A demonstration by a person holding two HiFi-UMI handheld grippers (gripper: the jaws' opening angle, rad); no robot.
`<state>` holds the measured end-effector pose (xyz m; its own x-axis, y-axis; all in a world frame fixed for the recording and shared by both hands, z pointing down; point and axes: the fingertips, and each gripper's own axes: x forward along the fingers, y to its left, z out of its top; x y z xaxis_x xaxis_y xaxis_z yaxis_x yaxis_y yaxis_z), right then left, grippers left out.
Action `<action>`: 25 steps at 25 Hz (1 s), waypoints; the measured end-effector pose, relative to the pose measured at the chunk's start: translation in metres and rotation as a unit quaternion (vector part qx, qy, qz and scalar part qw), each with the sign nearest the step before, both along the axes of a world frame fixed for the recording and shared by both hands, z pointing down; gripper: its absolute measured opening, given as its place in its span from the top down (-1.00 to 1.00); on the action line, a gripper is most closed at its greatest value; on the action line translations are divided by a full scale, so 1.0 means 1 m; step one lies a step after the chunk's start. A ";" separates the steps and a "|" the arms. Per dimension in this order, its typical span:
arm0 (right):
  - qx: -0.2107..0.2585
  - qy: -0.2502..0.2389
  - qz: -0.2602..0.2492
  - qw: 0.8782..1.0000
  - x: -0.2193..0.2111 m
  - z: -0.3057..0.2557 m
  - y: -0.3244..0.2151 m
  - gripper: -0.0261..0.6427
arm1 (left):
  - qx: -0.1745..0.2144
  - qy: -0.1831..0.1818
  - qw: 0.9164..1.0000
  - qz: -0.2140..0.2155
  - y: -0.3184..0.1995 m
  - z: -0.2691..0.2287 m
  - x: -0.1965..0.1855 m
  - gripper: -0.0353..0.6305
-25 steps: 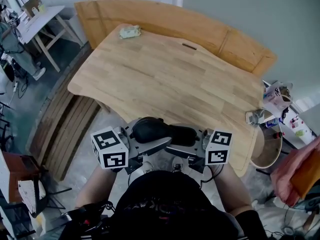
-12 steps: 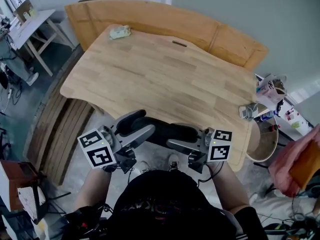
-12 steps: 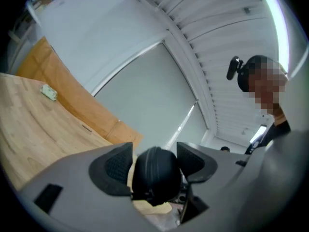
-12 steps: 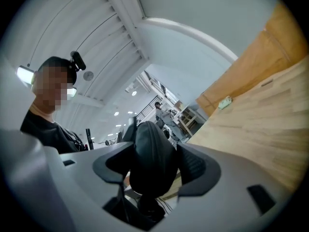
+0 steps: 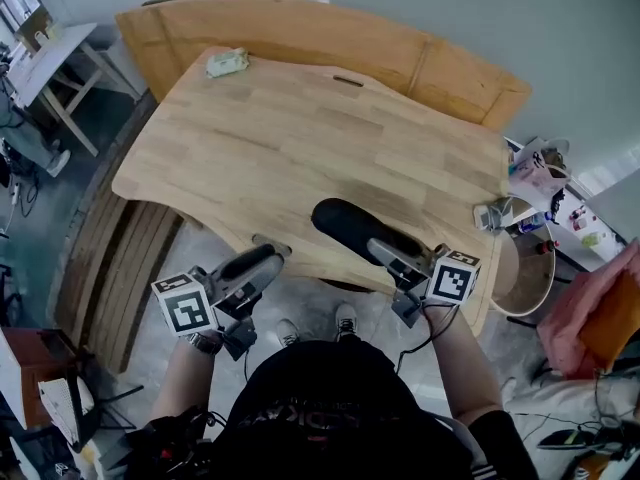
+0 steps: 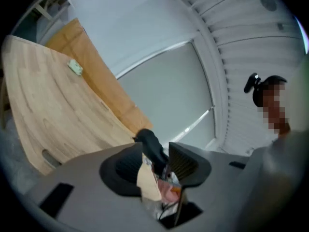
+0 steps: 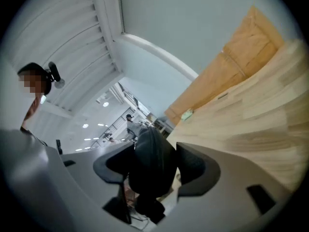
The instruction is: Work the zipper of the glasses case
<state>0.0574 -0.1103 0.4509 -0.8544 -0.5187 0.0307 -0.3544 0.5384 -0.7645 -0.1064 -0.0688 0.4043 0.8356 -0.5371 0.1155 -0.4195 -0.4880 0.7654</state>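
Closest to the person's body, the left tongs (image 5: 268, 256) hang just off the worktop's near edge. Their jaws stand apart with nothing gripped, and they have just been narrowing. The glasses case (image 5: 340, 223) sits beyond them and to their right, clear of their tips, though in the left gripper view it lines up with their gap. The right tongs (image 5: 388, 250) are clenched on this black case, their jaws having eased in slightly on it. The case fills their gap and juts past the tips over the worktop (image 5: 300, 138). Far beyond both tongs, a small pale-green packet (image 5: 226, 63) lies near the worktop's far edge, before a wooden board (image 5: 300, 23).
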 end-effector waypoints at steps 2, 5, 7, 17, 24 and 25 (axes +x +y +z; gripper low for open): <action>0.012 0.056 0.027 0.998 0.015 0.015 -0.018 0.06 | 0.000 -0.034 0.997 0.064 0.024 0.014 0.025 0.51; 0.053 0.169 0.043 0.983 0.032 0.040 -0.050 0.07 | 0.006 -0.077 0.990 0.117 0.048 0.032 0.053 0.73; 0.075 0.241 0.036 0.967 0.039 0.060 -0.074 0.07 | 0.000 -0.089 0.988 0.128 0.056 0.042 0.065 0.82; 0.147 0.435 -0.045 0.887 0.023 0.146 -0.182 0.07 | -0.062 -0.119 0.990 0.043 0.061 0.078 0.061 0.86; 0.226 0.493 -0.108 0.833 -0.008 0.182 -0.222 0.07 | -0.112 -0.132 0.984 -0.032 0.070 0.093 0.049 0.86; 0.235 0.496 -0.115 0.828 -0.011 0.185 -0.225 0.07 | -0.117 -0.133 0.983 -0.038 0.070 0.095 0.049 0.86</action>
<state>0.0468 -0.3352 0.6364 -0.6075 -0.4993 0.6178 -0.5285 0.8347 0.1549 -0.0575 0.0012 0.4991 0.7178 -0.5295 0.4521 -0.6481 -0.2711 0.7117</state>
